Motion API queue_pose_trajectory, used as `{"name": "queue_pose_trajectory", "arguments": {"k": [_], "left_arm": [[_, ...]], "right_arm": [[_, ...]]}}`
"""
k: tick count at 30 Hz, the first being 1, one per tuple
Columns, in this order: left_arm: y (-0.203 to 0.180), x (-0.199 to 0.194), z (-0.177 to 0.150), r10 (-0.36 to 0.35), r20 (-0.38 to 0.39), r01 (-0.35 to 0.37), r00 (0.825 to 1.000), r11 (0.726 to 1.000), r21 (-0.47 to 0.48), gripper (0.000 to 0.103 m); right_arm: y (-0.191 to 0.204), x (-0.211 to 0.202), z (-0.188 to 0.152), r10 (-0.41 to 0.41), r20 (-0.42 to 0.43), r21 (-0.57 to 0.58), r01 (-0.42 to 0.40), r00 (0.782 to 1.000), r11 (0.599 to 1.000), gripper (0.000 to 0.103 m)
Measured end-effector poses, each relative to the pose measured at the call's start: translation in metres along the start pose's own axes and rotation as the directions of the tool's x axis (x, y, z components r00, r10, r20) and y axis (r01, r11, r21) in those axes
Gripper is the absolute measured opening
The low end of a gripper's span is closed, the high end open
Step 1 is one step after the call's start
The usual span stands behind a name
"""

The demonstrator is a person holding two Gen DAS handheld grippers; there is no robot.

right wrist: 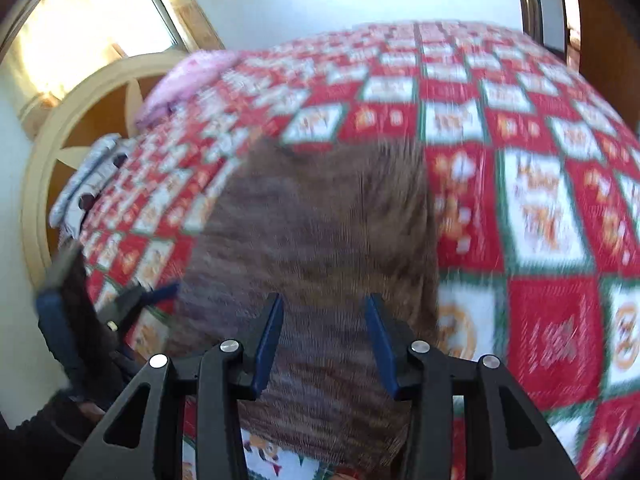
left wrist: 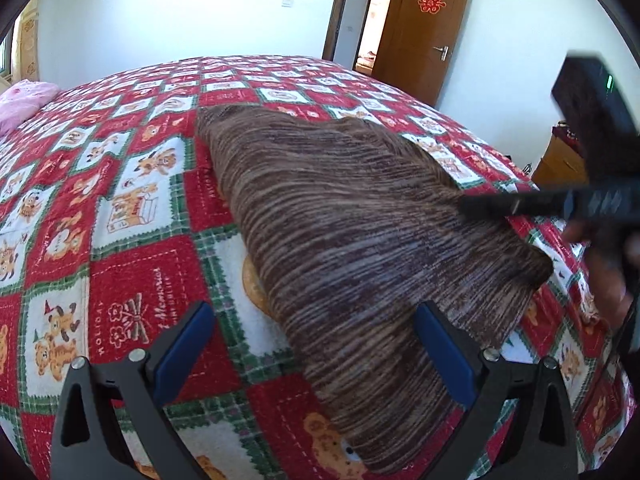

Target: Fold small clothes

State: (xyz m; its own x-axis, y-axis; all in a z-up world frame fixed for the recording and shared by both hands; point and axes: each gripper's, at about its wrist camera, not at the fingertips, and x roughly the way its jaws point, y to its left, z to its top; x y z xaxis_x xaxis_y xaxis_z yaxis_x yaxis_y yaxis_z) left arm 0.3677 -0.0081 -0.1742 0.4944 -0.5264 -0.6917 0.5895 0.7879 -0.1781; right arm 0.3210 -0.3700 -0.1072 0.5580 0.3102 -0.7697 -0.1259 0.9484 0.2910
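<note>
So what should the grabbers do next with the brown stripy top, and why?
Probably bring the left gripper down to pinch the near edge of the brown top for another fold. Both grippers, the right gripper too, hang open and empty above it, and it lies as one long strip on the quilt.

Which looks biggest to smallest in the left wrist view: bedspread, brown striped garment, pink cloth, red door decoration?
1. Bedspread, fills most of the frame.
2. Brown striped garment, though it lies nearest the camera.
3. Pink cloth, partly cut off at the edge.
4. Red door decoration, smallest, but farthest away.
</note>
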Motion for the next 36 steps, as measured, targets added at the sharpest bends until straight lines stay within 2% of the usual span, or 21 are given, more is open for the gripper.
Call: {"name": "queue_pose_trajectory", "arguments": {"k": [4, 6, 9, 13, 22, 25, 28, 29, 30, 33, 36], "left_arm": [[0.006, -0.001, 0.001, -0.027, 0.003, 0.027, 1.000, 0.999, -0.026, 0.103], [0.008, -0.001, 0.001, -0.034, 0.004, 0.034, 0.999, 0.999, -0.034, 0.103], [0.008, 0.002, 0.002, -0.030, -0.007, 0.030, 1.000, 0.999, -0.040, 0.103], [0.008, 0.006, 0.003, -0.018, -0.024, 0.017, 1.000, 0.999, -0.038, 0.103], [0.002, 0.013, 0.004, 0.025, -0.060, -0.025, 0.998, 1.000, -0.002, 0.103], [0.001, 0.014, 0.004, 0.033, -0.063, -0.033, 0.998, 0.999, 0.002, 0.103], [0.000, 0.014, 0.004, 0.036, -0.064, -0.036, 0.997, 0.999, 0.004, 0.103], [0.000, 0.014, 0.004, 0.035, -0.064, -0.035, 0.997, 0.999, 0.003, 0.103], [0.000, 0.014, 0.004, 0.035, -0.064, -0.035, 0.997, 0.999, 0.003, 0.103], [0.000, 0.014, 0.005, 0.035, -0.064, -0.034, 0.997, 0.999, 0.003, 0.103], [0.000, 0.015, 0.006, 0.035, -0.067, -0.035, 0.997, 0.999, 0.005, 0.103]], "right_arm": [[-0.029, 0.003, 0.030, -0.025, 0.072, 0.082, 0.019, 0.997, 0.996, 0.044], [-0.047, 0.020, 0.045, -0.014, 0.053, 0.129, 0.007, 0.998, 0.992, 0.051], [-0.078, 0.055, 0.057, -0.010, 0.004, 0.201, 0.009, 1.000, 0.979, 0.052], [-0.105, 0.079, 0.057, 0.083, 0.002, 0.263, -0.080, 0.997, 0.962, 0.057], [-0.128, 0.081, 0.053, 0.202, 0.129, 0.334, -0.234, 0.971, 0.913, 0.057], [-0.127, 0.083, 0.057, 0.187, 0.133, 0.335, -0.221, 0.973, 0.916, 0.057], [-0.114, 0.091, 0.064, 0.155, 0.107, 0.299, -0.181, 0.982, 0.937, 0.057], [-0.110, 0.093, 0.066, 0.165, 0.101, 0.282, -0.187, 0.981, 0.941, 0.054], [-0.106, 0.096, 0.066, 0.185, 0.094, 0.271, -0.204, 0.978, 0.941, 0.047], [-0.098, 0.103, 0.064, 0.171, 0.096, 0.247, -0.190, 0.981, 0.950, 0.040], [-0.105, 0.103, 0.061, 0.185, 0.110, 0.272, -0.209, 0.977, 0.939, 0.034]]}}
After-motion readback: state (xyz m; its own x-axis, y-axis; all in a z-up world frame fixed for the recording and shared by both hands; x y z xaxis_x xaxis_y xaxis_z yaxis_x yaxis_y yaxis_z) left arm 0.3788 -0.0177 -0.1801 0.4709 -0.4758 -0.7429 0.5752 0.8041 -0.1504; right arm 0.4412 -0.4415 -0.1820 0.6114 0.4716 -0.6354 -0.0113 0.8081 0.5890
